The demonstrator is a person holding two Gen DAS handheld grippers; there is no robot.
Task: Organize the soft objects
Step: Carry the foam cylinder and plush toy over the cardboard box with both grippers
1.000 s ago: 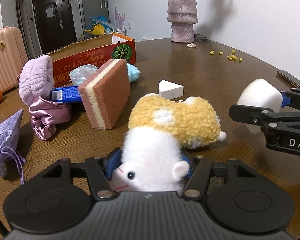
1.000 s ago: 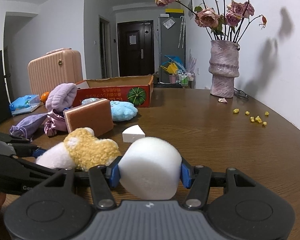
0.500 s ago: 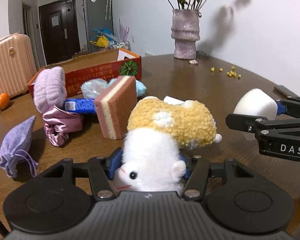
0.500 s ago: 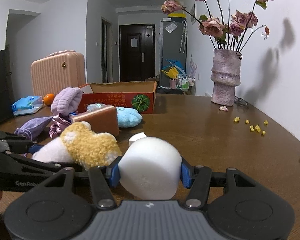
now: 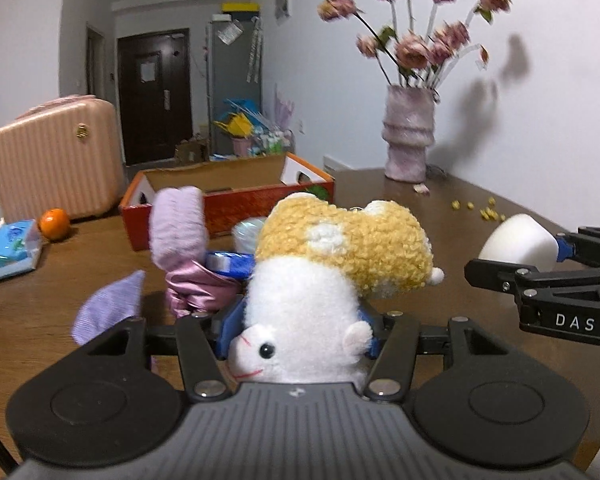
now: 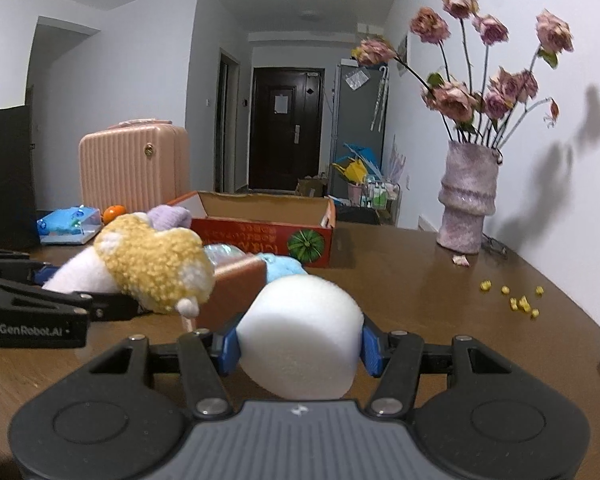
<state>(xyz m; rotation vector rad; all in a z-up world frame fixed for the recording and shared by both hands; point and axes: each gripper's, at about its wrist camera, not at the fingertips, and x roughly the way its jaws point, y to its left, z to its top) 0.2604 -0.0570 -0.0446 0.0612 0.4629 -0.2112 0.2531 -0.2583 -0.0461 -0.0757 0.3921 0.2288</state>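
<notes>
Your left gripper (image 5: 300, 320) is clamped on the plush toy (image 5: 332, 264) and your right gripper (image 6: 300, 344) on the white foam cylinder (image 6: 300, 336), both held above the table (image 6: 440, 304) w/ the open cardboard box (image 6: 268, 224) ahead, bare tabletop toward the vase (image 6: 466, 200) at right.

wrist views facing forward — cardboard box (image 5: 228, 184) shared

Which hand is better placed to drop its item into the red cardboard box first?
Probably the left. The left claw, gripping the plush toy, faces the red cardboard box almost straight ahead; the right claw, holding the white foam, sits farther right.
</notes>
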